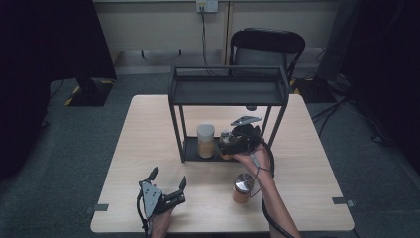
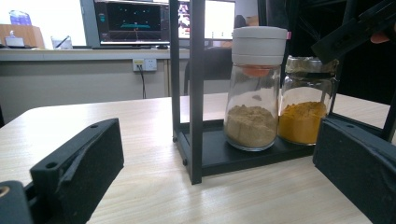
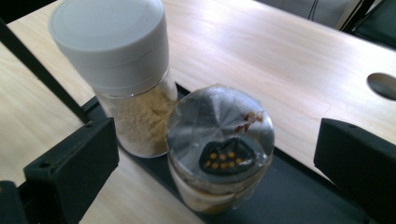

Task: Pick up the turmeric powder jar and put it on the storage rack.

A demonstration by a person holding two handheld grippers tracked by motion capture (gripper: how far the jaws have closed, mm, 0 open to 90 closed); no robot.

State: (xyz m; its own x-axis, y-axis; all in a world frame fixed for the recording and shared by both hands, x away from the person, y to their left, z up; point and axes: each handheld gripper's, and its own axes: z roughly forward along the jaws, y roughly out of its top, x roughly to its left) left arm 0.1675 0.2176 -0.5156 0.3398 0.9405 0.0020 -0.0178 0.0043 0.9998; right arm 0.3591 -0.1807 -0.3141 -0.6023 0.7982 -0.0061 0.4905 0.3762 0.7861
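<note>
- The left claw (image 1: 168, 184) rests low on the near edge of the desk (image 1: 148, 129), held from below by the person's left hand (image 1: 161, 223); its black jaws stand spread with only bare wood between them, aimed towards the black metal rack (image 1: 228, 89).
- The right hand (image 1: 255, 157) reaches forward to the rack's lower shelf (image 2: 219, 154), forearm angled in from the bottom edge, the right claw (image 3: 215, 154) tipped downward over the shelf.
- That claw's jaws are spread wide to either side of a silver-lidded spice jar (image 3: 220, 135), the pads clear of the glass.
- The silver-lidded jar stands upright on the lower shelf, filled with orange-yellow powder, its shiny lid showing a dark shaker opening with small holes.
- Just beside it, a white-capped jar (image 3: 122, 70) of pale tan powder stands upright on the same shelf.
- A third jar with a silver lid (image 1: 242, 188) sits on the desk by the right forearm.
</note>
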